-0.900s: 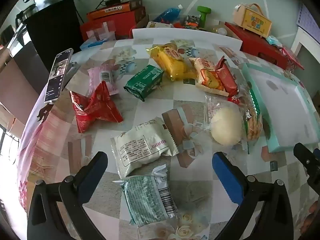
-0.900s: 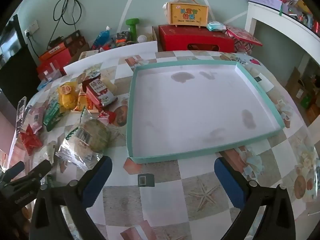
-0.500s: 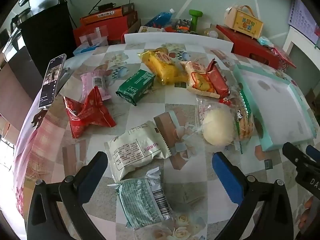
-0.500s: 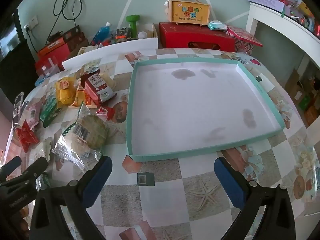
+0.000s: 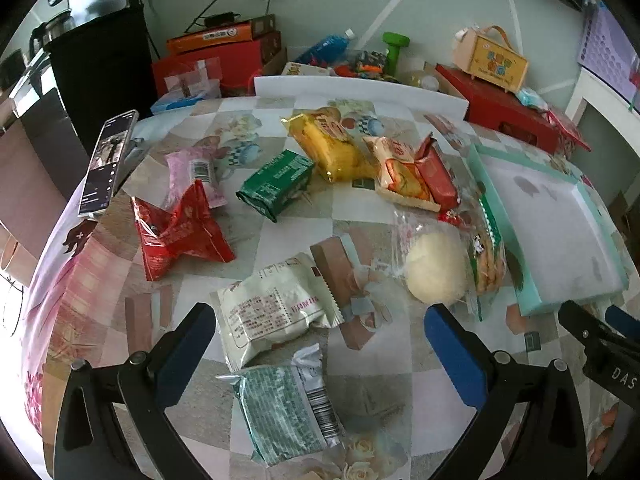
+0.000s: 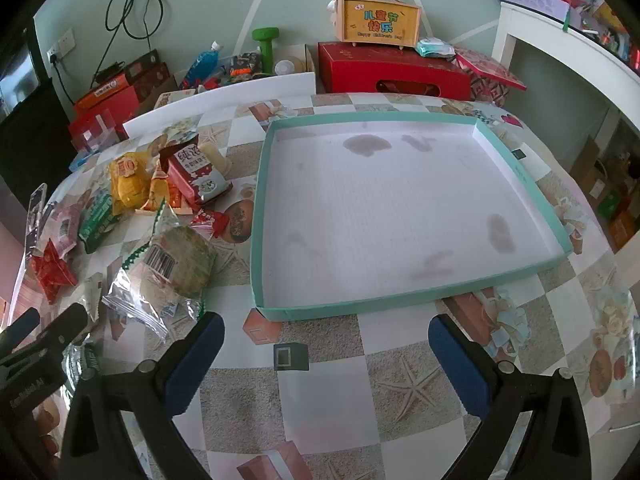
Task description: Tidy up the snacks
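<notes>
Over the desk (image 5: pixel 280 224), your left hand-held gripper (image 5: pixel 316 344) has drawn back from the snacks; both hand-held grippers gape empty, tray (image 6: pixel 520 178) unfilled, nothing sorted.

Each view looks steeply down along its own hand-held gripper onto the bench (image 5: pixel 280 224) from close above. The left wrist view faces the scattered snack packets (image 5: pixel 276 312); the right wrist view faces the teal tray (image 6: pixel 400 304). Both share the tray's left rim, the clear-bagged biscuits (image 6: pixel 176 264) and the far wall clutter.
</notes>
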Demonstrator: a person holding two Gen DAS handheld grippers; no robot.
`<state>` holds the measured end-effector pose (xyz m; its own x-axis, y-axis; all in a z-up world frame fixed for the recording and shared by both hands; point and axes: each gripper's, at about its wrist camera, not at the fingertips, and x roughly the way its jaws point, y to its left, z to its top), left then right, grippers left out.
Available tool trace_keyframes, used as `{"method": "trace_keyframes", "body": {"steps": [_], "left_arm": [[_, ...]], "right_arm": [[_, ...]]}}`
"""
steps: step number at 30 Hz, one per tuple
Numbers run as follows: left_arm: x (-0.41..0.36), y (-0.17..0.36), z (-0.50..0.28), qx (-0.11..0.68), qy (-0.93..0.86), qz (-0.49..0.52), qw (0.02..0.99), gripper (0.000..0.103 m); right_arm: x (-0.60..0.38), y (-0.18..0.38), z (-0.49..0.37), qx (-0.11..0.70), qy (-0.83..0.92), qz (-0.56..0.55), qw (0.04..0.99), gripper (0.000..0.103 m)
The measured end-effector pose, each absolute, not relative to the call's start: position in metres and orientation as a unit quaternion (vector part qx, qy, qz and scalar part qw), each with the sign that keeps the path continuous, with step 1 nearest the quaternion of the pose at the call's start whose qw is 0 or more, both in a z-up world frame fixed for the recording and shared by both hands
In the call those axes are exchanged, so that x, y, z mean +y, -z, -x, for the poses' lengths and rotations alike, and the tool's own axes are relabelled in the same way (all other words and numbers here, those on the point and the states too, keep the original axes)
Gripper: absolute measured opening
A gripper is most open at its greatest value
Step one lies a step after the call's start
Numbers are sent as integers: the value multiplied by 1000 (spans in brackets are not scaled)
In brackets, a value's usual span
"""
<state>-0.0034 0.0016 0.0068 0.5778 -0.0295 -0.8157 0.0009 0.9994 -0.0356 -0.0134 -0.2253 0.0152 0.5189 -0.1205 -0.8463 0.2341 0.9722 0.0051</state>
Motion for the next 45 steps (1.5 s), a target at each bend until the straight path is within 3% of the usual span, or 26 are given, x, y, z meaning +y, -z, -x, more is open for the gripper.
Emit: {"method": "trace_keyframes", "body": {"steps": [45], "left_arm": [[-6,-9,6,460,6,-22,888,103]], "right_arm": [[-228,-14,14,478,98,-71,870,103]]}}
